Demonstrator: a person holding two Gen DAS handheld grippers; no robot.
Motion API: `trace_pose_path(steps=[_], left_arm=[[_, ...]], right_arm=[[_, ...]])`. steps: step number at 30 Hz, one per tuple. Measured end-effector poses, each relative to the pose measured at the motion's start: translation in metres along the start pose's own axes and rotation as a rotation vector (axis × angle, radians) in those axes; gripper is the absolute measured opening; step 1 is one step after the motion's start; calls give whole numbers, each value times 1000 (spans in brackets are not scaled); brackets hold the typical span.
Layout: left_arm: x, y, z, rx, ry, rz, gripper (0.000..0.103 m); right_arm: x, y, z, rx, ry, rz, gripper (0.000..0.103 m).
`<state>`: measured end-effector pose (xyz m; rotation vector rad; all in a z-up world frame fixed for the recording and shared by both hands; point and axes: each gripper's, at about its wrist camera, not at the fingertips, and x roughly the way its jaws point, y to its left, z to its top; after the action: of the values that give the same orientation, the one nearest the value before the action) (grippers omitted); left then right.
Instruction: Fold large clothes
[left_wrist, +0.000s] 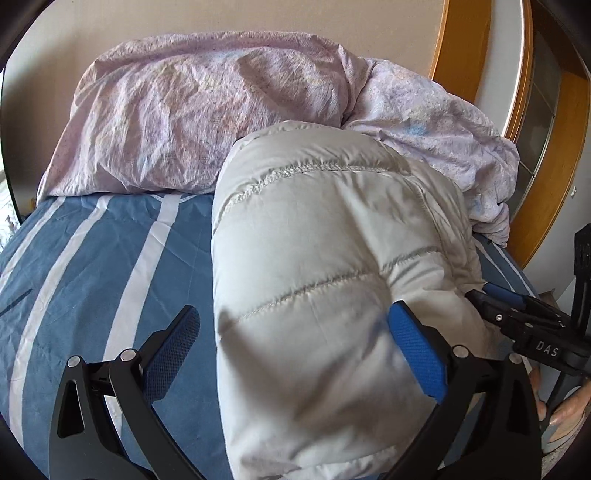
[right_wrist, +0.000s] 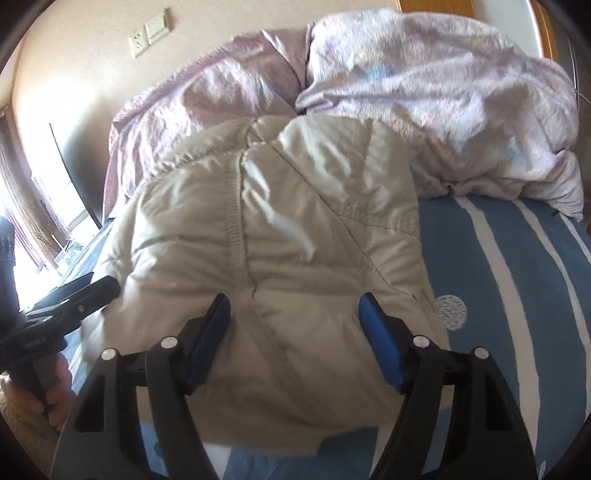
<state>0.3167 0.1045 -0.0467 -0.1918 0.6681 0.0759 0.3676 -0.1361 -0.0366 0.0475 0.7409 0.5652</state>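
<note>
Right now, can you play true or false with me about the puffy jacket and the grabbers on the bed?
1. The puffy jacket lies bundled on a blue sheet with white stripes. True.
2. The left gripper is squeezed shut on the jacket. False: its jaws stand wide open, with the jacket bulging between them.
3. A crumpled pink duvet is heaped behind the jacket, by the wall. True.
4. The right gripper is shut tight. False: its jaws are open too, over the jacket's near end.
5. The jacket is bright red. False: it looks pale cream or light grey.
</note>
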Motion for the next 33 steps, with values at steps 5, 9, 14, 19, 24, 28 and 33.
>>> trace_pose_path(steps=[5, 9, 14, 19, 24, 28, 33], left_arm=[[13, -9, -7, 51, 20, 54, 102], [13, -14, -6, 70, 10, 87, 102], [-15, -7, -10, 32, 13, 73, 102], [-42, -4, -22, 1, 26, 52, 102], [-67, -10, -41, 30, 18, 86, 102], [-85, -13, -56, 45, 17, 104, 102], [-107, -14, -73, 45, 4, 121, 102]], right_arm=[[13, -9, -12, 39, 48, 12, 73], [24, -16, -9, 92, 66, 35, 75], [-2, -15, -16, 151, 23, 30, 83], [-34, -8, -31, 213, -5, 36, 101], [-57, 5, -50, 229, 6, -3, 101], [-79, 9, -67, 254, -18, -34, 101], [-115, 19, -81, 277, -72, -42, 101]])
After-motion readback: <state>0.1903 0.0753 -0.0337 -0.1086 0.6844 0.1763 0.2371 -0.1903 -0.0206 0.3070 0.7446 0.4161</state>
